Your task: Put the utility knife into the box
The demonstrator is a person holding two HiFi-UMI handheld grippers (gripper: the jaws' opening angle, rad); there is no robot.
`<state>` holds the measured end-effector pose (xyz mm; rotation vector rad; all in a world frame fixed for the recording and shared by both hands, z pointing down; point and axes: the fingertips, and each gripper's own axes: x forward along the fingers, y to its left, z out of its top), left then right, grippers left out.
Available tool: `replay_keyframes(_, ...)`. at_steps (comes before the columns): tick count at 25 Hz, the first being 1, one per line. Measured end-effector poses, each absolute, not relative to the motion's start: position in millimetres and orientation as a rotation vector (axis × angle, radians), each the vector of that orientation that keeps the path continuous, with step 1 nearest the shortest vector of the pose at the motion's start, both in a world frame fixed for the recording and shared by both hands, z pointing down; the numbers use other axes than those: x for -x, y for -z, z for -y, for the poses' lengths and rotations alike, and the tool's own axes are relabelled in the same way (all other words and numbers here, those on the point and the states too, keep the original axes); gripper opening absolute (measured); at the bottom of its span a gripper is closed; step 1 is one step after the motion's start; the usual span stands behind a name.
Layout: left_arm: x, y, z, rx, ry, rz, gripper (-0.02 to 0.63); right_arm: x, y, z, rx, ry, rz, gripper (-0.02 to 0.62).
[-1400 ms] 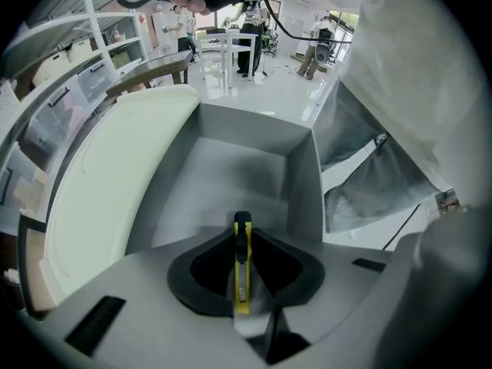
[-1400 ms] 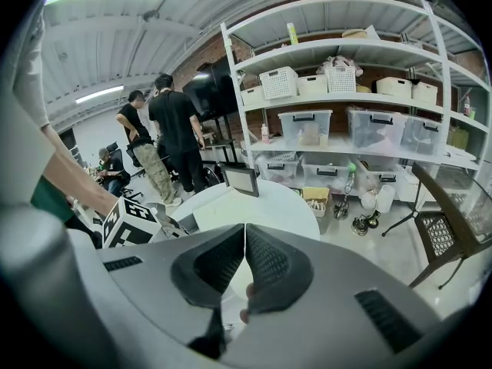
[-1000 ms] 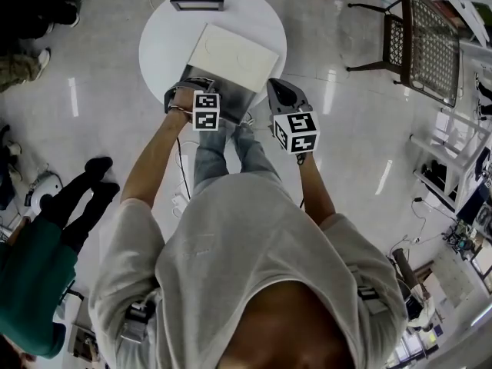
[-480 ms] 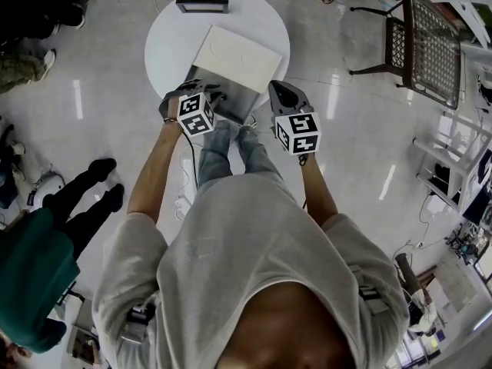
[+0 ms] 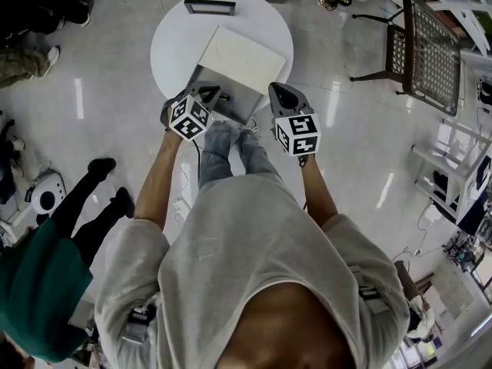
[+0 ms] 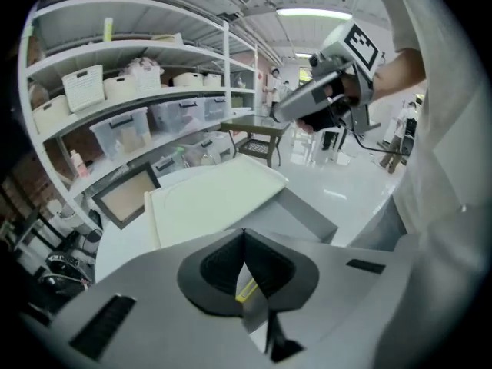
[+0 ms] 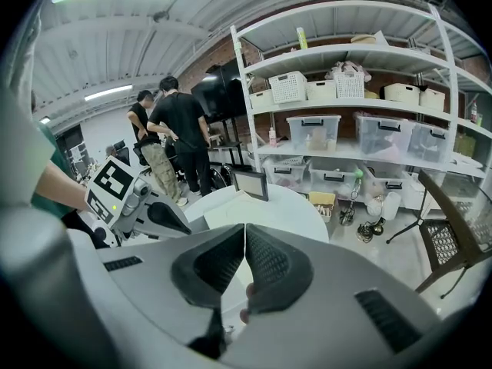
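No word, number or brand can be read anywhere. The marker cube (image 5: 189, 117) on the left gripper (image 5: 210, 92) and the cube (image 5: 297, 133) on the right gripper (image 5: 277, 91) bear only black-and-white square patterns.

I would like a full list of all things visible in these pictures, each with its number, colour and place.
round table: one, white, in front of the person.
box: one, grey, white lid open, on the table's near side.
framed panel: one, dark frame, at the table's far edge.
chair: one, dark metal mesh, on the floor at the right.
shelves: one unit, white, by the wall.
storage bins: several, clear or white, on the shelves.
person in teal top: one, at the left.
people in black: two, beyond the table.
yellow sliver: one, behind the left gripper's pads; unclear what it is.
left gripper: one, grey, shut, over the box's near edge.
right gripper: one, grey, shut, beside the box's right side.
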<state>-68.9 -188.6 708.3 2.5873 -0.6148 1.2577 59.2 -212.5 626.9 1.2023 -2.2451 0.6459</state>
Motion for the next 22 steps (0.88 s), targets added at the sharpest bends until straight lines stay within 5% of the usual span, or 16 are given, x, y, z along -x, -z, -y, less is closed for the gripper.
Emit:
replay_keyframes(13,151,-595,238,-2.404,-0.478,1.397,0.018,-49,-608,213,-1.210,-0.586,2.295,0.031)
replay_keyframes(22,178,-539,237,-2.380,-0.316,1.552,0.018,-44,-579,227,-1.249,-0.520,2.358,0.031)
